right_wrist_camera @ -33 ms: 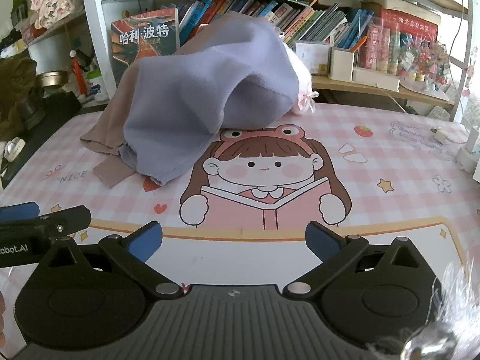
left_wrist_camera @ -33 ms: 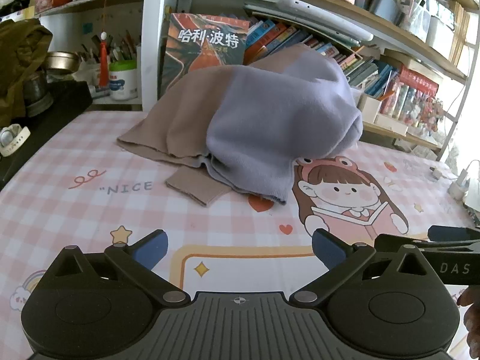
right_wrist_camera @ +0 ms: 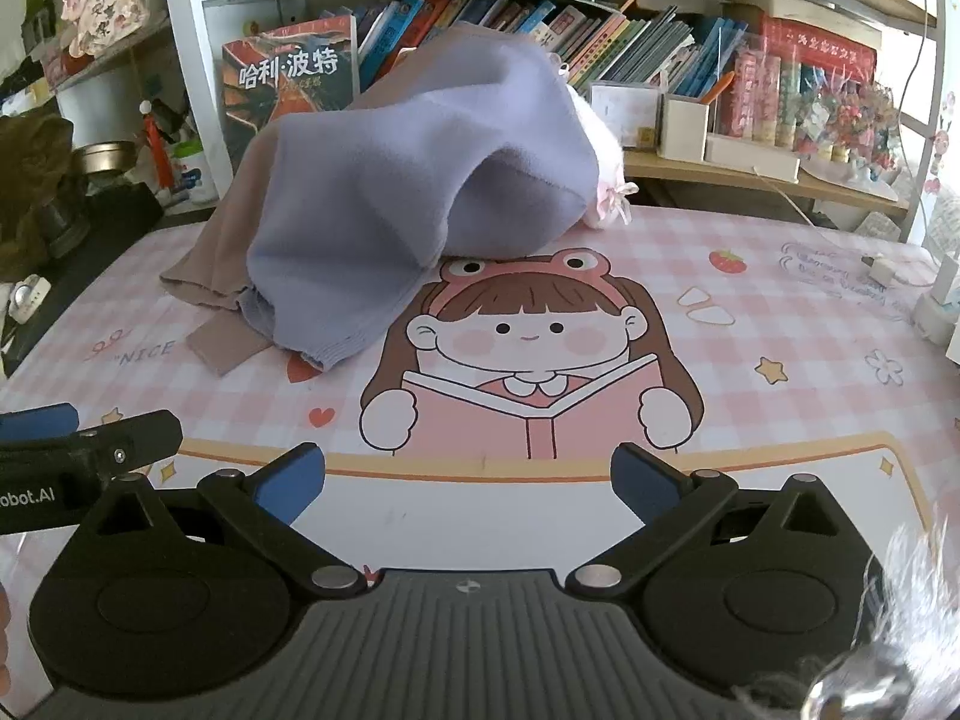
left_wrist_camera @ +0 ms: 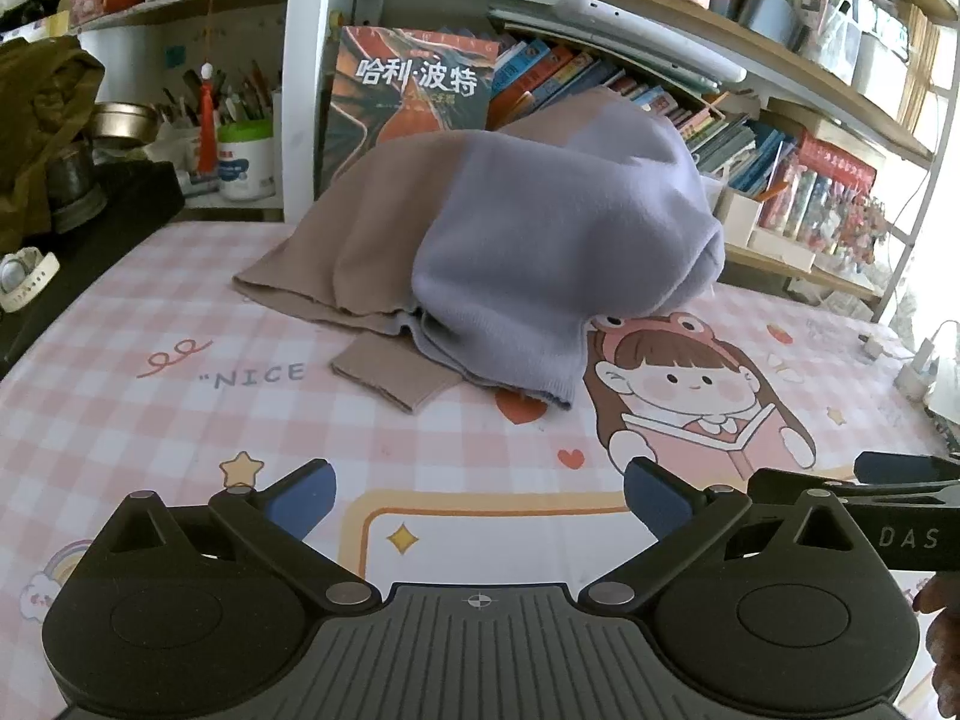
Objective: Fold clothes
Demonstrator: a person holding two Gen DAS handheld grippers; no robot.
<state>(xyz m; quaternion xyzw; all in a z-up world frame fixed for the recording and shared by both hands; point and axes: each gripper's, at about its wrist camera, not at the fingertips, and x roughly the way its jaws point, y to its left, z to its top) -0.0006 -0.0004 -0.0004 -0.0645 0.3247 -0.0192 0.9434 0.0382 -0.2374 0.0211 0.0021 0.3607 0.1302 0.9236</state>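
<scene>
Start of folding: left claw [left_wrist_camera: 480, 498] and right claw [right_wrist_camera: 468, 480] both spread wide, holding nothing — poised side by side for the reach. Unfolded lilac-and-tan garment [left_wrist_camera: 528, 252] lies heaped well ahead on the bench [left_wrist_camera: 150, 420].

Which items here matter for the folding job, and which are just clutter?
Job:
- lavender and tan sweater, heaped unfolded on the mat
- left gripper, open, empty
- right gripper, open, empty
- cartoon table mat, the folding surface

Lying about:
- Harry Potter book
- row of books
- wristwatch
- white charger
</scene>
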